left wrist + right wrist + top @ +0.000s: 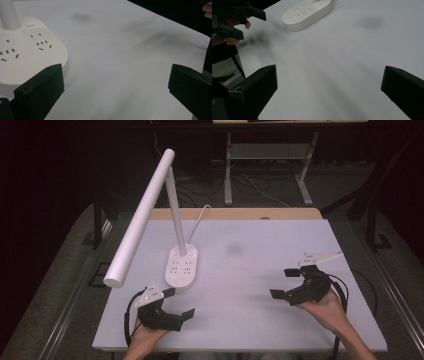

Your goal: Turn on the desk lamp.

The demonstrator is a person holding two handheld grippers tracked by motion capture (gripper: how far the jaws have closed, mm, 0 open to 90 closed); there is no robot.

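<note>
**Both my grippers wide open, lamp untouched at the left of the bench**

From the high view I see one white desk lamp (170, 220) standing on the white bench (260, 320), left of centre; its long tube head slants down toward the near left, and one white cord (197, 222) runs from its base to the far edge; my left gripper (172, 306) sits just in front of the base (181, 266), near but not touching, and my right gripper (285, 282) is well apart from it on the other side; two grippers, two hands, one lamp.

My left gripper view gives what the high view cannot: the socket slots (41, 43) in the base, in groups, and one round button (29, 25) beside the stem (10, 15); one of my jaws stands just beside the base's rim, its jaws spread wide with nothing between them.

My right gripper view shows the base (308, 11) from afar, with my left hand (235, 32) beyond; these jaws too gape wide over bare bench; one dark smudge (370, 23) marks the surface.
</note>
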